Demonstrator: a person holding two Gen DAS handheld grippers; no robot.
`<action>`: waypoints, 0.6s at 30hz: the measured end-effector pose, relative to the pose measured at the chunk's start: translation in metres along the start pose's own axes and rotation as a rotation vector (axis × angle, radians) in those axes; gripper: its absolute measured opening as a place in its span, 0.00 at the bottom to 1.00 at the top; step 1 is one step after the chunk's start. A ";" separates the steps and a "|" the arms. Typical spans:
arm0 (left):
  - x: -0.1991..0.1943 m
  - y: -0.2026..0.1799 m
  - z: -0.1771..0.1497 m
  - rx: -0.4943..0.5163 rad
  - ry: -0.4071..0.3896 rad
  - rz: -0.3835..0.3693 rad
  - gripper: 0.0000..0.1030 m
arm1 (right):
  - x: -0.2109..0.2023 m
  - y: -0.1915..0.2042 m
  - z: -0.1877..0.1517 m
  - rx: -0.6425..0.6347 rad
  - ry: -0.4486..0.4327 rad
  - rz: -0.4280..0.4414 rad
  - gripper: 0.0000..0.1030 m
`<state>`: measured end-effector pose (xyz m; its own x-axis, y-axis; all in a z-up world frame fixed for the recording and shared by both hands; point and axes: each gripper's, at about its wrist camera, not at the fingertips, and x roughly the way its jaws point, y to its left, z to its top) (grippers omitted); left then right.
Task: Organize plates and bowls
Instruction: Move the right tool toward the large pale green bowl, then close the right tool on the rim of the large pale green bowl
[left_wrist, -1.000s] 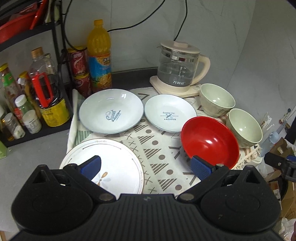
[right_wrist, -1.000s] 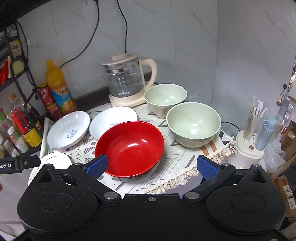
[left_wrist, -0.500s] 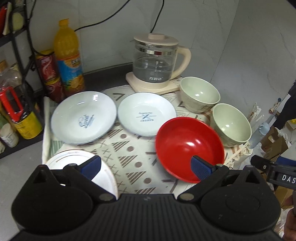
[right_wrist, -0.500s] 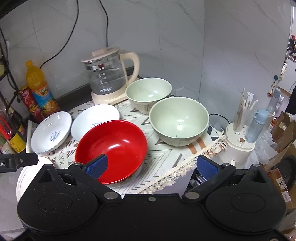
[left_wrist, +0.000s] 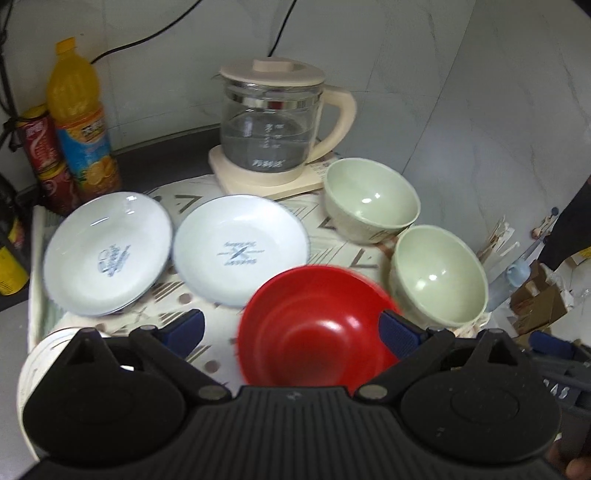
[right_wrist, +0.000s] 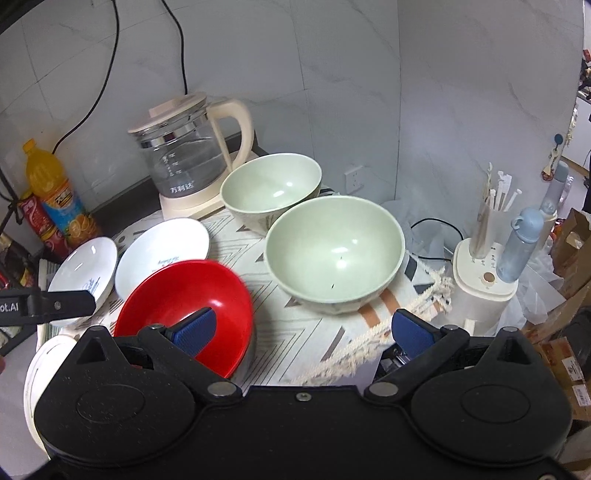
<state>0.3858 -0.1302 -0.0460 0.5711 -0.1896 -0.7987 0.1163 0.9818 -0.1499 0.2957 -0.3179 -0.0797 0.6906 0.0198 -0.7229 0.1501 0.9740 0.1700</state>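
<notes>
A red bowl (left_wrist: 317, 325) sits on the patterned cloth, framed between the fingers of my open left gripper (left_wrist: 290, 326); whether they touch it I cannot tell. Two green bowls (left_wrist: 371, 199) (left_wrist: 439, 273) stand to its right. Two small white plates (left_wrist: 107, 251) (left_wrist: 240, 251) lie to its left. A large white plate (left_wrist: 40, 354) is half hidden under the gripper body. My right gripper (right_wrist: 303, 330) is open, holding nothing, its left finger over the red bowl (right_wrist: 184, 295), the near green bowl (right_wrist: 334, 247) just ahead.
A glass kettle (left_wrist: 273, 125) stands at the back, an orange juice bottle (left_wrist: 79, 118) and red cans (left_wrist: 40, 147) at the back left. The cloth's fringe (right_wrist: 406, 306) marks the table edge. Beyond it stand a white appliance with straws and a blue bottle (right_wrist: 491, 266), and cardboard boxes.
Both grippers have swung right and closer to the bowls. The red bowl now lies between my left gripper's fingers. The green bowls loom larger in the right wrist view.
</notes>
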 end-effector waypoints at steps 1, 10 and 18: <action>0.003 -0.005 0.003 0.003 -0.003 -0.004 0.97 | 0.003 -0.003 0.003 -0.001 0.002 0.002 0.99; 0.034 -0.048 0.024 0.030 0.009 -0.011 0.97 | 0.029 -0.035 0.029 0.006 0.016 0.008 0.98; 0.069 -0.076 0.028 0.034 0.050 -0.056 0.96 | 0.052 -0.068 0.035 0.058 0.063 0.037 0.85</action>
<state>0.4387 -0.2176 -0.0734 0.5218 -0.2431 -0.8177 0.1748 0.9687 -0.1764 0.3467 -0.3915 -0.1055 0.6505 0.0717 -0.7561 0.1673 0.9575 0.2347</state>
